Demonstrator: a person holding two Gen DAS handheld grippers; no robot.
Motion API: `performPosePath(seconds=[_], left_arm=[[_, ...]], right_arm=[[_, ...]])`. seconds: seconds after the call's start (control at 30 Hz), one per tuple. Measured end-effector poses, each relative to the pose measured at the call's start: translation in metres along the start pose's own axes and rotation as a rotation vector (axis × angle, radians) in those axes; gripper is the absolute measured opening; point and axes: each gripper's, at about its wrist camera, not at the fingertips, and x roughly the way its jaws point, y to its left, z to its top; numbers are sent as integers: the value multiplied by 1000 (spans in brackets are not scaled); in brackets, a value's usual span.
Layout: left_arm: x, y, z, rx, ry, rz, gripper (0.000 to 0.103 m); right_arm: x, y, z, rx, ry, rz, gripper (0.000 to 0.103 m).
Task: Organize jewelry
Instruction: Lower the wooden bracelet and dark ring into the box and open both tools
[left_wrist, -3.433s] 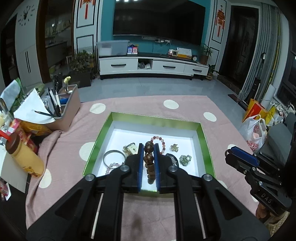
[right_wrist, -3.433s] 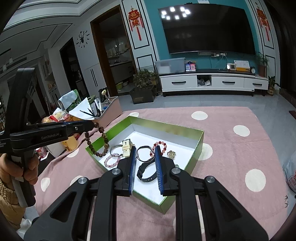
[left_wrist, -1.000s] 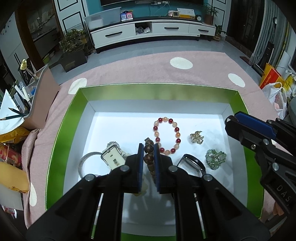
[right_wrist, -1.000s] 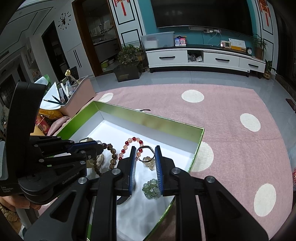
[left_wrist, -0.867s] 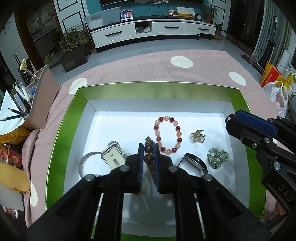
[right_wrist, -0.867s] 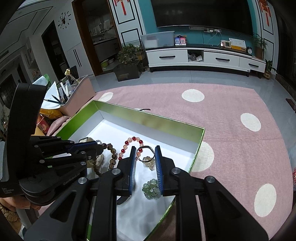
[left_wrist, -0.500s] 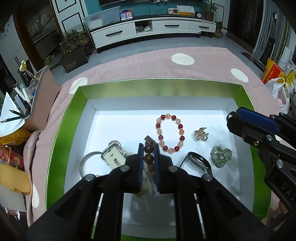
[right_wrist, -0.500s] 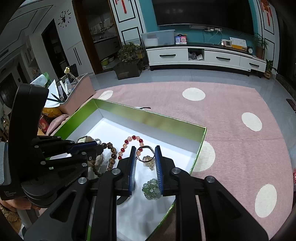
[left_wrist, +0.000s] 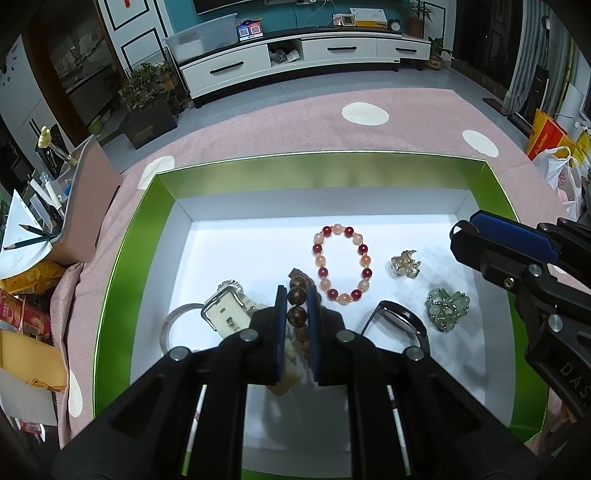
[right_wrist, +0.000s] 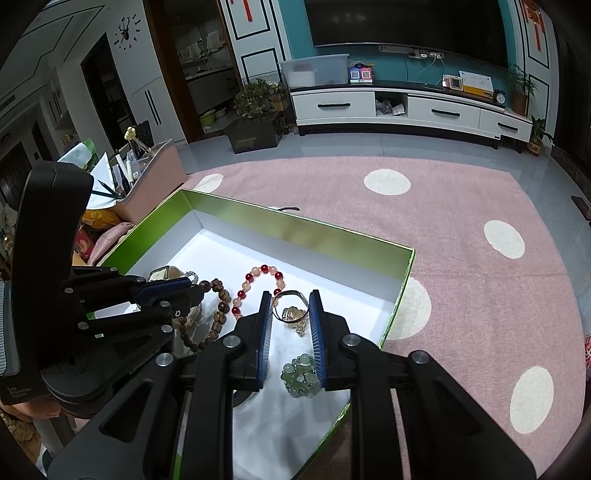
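A green box (left_wrist: 325, 168) with a white floor holds the jewelry. My left gripper (left_wrist: 297, 293) is shut on a brown wooden bead bracelet (left_wrist: 297, 295), low over the box floor; the bracelet also shows in the right wrist view (right_wrist: 220, 308). A red and peach bead bracelet (left_wrist: 341, 264), a gold ring (left_wrist: 405, 264), a green bead cluster (left_wrist: 447, 309), a black band (left_wrist: 400, 317), a watch (left_wrist: 225, 314) and a silver bangle (left_wrist: 173, 321) lie in the box. My right gripper (right_wrist: 290, 301) is open and empty above the gold ring (right_wrist: 293, 314).
The box sits on a pink cloth with white dots (right_wrist: 461, 229). A pink organizer with pens (left_wrist: 74, 206) and snack packs (left_wrist: 26, 321) stand at the left. A TV cabinet (right_wrist: 406, 107) is far behind.
My left gripper has gone down into the box with the wooden bracelet, its hanging beads now resting on the floor. The right gripper has drifted slightly over the ring.
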Motion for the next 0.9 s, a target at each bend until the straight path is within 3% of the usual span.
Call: performPosePath(seconds=[0.9], left_arm=[[1,0,-1,1,1,5,11]], right_arm=[[2,-2,-1,1,13,-6,20]])
